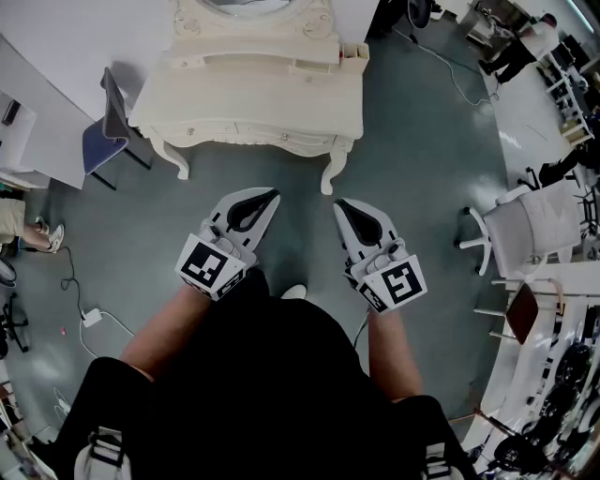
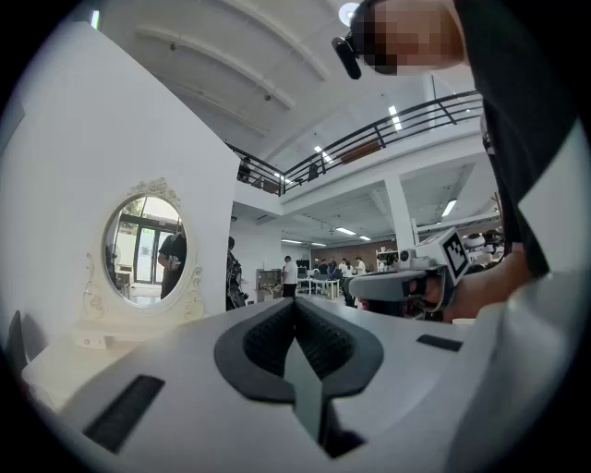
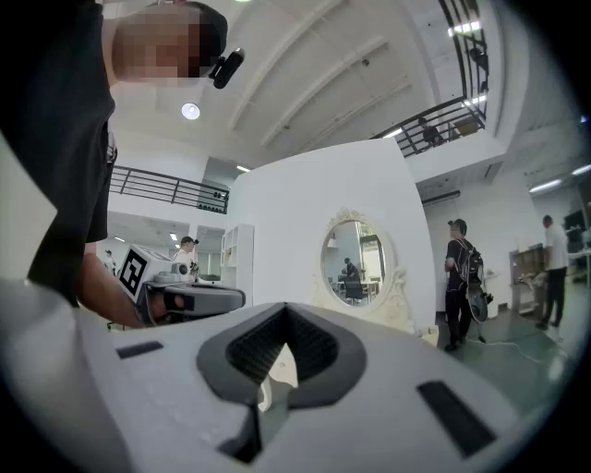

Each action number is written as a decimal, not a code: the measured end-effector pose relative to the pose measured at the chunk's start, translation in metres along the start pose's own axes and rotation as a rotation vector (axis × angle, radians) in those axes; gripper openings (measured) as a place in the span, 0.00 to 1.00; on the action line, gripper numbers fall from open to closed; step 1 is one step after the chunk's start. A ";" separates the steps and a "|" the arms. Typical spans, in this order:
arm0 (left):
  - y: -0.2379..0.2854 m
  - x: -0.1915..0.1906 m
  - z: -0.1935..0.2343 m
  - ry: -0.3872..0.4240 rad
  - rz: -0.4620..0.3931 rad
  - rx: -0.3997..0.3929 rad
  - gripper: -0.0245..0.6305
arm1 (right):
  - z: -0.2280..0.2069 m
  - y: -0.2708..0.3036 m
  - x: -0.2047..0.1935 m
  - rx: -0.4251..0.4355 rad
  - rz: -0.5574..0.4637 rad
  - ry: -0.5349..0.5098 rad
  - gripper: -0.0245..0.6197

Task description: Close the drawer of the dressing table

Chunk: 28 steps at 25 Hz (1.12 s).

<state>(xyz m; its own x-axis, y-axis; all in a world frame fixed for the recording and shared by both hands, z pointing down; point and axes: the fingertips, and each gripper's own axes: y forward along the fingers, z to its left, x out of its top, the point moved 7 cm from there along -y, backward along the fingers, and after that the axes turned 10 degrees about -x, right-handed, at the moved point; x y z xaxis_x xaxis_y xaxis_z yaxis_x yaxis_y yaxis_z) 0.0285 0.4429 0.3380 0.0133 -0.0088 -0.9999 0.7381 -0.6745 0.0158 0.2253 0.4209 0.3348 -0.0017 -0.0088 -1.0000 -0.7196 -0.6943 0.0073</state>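
The cream dressing table (image 1: 253, 94) stands on the grey floor ahead of me, with its oval mirror (image 1: 251, 4) at the far edge. Its front drawers (image 1: 251, 129) look flush with the carved front. My left gripper (image 1: 274, 195) and right gripper (image 1: 338, 203) hover side by side short of the table, both level, shut and holding nothing. The left gripper view has its shut tips (image 2: 295, 305) in front, the mirror (image 2: 143, 242) to the left and the right gripper (image 2: 406, 282) to the right. In the right gripper view the shut tips (image 3: 284, 310) sit below the mirror (image 3: 357, 262).
A blue chair (image 1: 103, 131) stands left of the table beside a white partition (image 1: 56, 56). A white office chair (image 1: 530, 230) and a cluttered bench are at the right. Cables and a power strip (image 1: 92, 317) lie on the floor at left. People stand in the background.
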 end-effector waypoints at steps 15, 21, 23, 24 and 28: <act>0.011 -0.007 -0.012 -0.010 0.044 -0.017 0.03 | -0.001 -0.018 -0.016 -0.002 0.003 0.019 0.04; 0.017 -0.004 0.002 -0.015 0.044 -0.018 0.03 | -0.005 -0.005 -0.023 0.006 0.004 0.044 0.04; 0.017 -0.007 0.013 -0.024 0.047 -0.021 0.03 | -0.006 0.007 -0.024 0.003 0.011 0.049 0.04; 0.016 -0.010 0.020 -0.028 0.051 -0.023 0.03 | -0.007 0.015 -0.025 0.003 0.016 0.049 0.04; 0.018 -0.016 0.053 -0.025 0.060 -0.033 0.03 | -0.010 0.046 -0.026 0.000 0.043 0.047 0.04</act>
<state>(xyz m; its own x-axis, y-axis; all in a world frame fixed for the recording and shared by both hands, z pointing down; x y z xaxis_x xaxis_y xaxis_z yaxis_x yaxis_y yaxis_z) 0.0060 0.3914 0.3541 0.0413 -0.0669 -0.9969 0.7584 -0.6475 0.0749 0.1993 0.3816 0.3609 0.0003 -0.0720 -0.9974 -0.7195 -0.6927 0.0498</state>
